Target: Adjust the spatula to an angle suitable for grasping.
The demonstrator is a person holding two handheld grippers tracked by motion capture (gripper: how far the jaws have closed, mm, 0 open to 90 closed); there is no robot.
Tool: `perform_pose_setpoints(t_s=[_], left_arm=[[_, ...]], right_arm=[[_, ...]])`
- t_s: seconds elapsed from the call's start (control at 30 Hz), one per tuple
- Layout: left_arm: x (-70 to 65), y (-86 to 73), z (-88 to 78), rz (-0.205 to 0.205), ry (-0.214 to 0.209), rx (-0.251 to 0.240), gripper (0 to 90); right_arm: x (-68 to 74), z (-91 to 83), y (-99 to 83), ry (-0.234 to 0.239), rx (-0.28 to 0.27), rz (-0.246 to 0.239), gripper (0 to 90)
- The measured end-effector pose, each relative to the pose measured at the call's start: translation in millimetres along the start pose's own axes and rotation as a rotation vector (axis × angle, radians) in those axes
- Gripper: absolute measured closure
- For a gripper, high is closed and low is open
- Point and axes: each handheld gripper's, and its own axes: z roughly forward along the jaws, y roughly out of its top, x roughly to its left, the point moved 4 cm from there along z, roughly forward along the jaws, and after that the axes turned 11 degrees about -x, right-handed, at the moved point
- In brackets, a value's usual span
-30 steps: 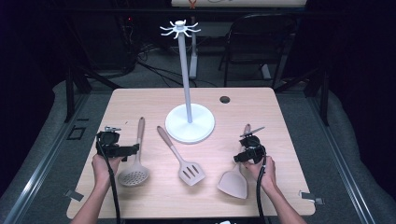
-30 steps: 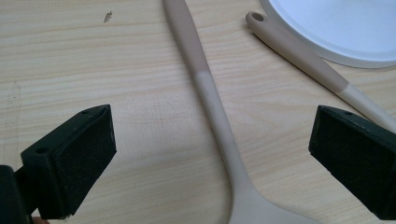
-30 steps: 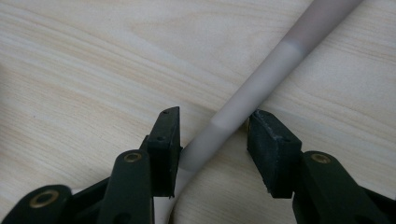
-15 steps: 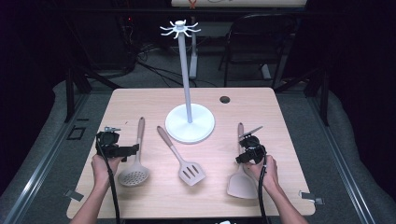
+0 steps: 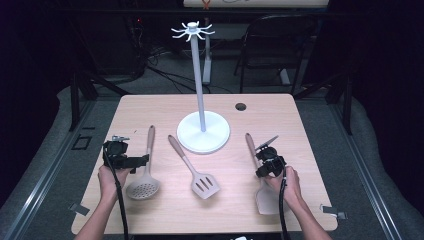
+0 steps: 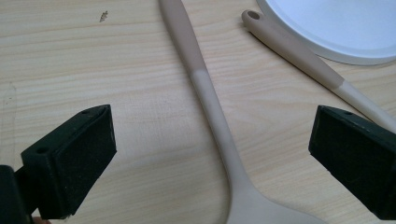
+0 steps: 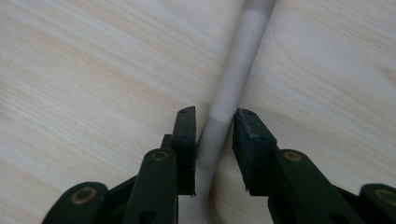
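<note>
On the wooden table (image 5: 150, 107) stands a white rack (image 5: 203, 132) with hooks on top. Three beige utensils lie in front of it: a skimmer (image 5: 143, 186) at left, a slotted turner (image 5: 205, 185) in the middle, a solid spatula (image 5: 267, 202) at right. My left gripper (image 5: 140, 161) hangs open over the skimmer's handle (image 6: 210, 107), its pads (image 6: 74, 158) far apart. My right gripper (image 5: 265, 162) straddles the spatula's handle (image 7: 233, 79). Its jaws have just been closing, and thin gaps remain between the pads (image 7: 187, 135) and the handle.
A small black hole (image 5: 240, 106) sits in the table's far right part. A dark chair (image 5: 280, 45) stands behind the table. The rack's round base (image 6: 336, 28) lies close to the turner's handle (image 6: 299, 56). Bare wood lies between the utensils.
The spatula on the right has swung round: its handle end went left and its blade now lies under the right hand. The left hand and the other utensils stayed put.
</note>
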Motion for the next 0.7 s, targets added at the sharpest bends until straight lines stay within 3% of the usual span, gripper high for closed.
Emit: perform_pose_setpoints(t_s=[0.03, 0.1, 0.13, 0.3, 0.33, 0.37, 0.47, 0.5, 0.57, 0.7], left_arm=[[-0.3, 0.0, -0.1, -0.001, -0.003, 0.003, 0.6], [-1.0, 0.4, 0.7, -0.001, -0.004, -0.002, 0.6], [-1.9, 0.8, 1.1, 0.003, -0.004, -0.002, 0.6], [-3.7, 1.1, 2.2, 0.013, -0.006, 0.005, 0.7], [-4.6, 1.2, 2.7, 0.009, -0.005, 0.004, 0.7], [-4.8, 1.1, 2.9, 0.014, -0.007, 0.007, 0.8], [-6.4, 0.7, 4.2, 0.012, -0.008, 0.01, 0.8], [-6.8, 0.5, 4.9, 0.013, -0.003, 0.009, 0.8], [-7.0, 0.2, 5.6, 0.018, -0.006, 0.015, 0.9], [-8.5, -0.4, 7.2, 0.019, -0.008, 0.019, 1.0]], right_arm=[[0.4, 0.4, -1.2, 0.02, -0.005, 0.014, 71.3], [-1.2, -1.5, -2.7, 0.015, 0.012, 0.011, 71.4], [-1.9, -2.2, -3.5, 0.029, 0.005, 0.032, 70.0], [-1.9, -5.0, 0.5, 0.029, -0.022, 0.039, 63.8], [-1.3, -3.5, 1.1, 0.032, -0.018, 0.039, 64.4], [-1.4, -1.7, 2.3, 0.004, -0.001, 0.032, 66.5], [0.0, 2.5, 2.2, 0.017, 0.005, 0.037, 69.6], [-0.5, 3.5, 2.1, -0.002, 0.017, 0.034, 70.9], [-0.9, 7.3, 1.2, 0.026, 0.018, 0.048, 71.7], [-1.6, 7.5, 1.2, 0.022, 0.018, 0.058, 72.9]])
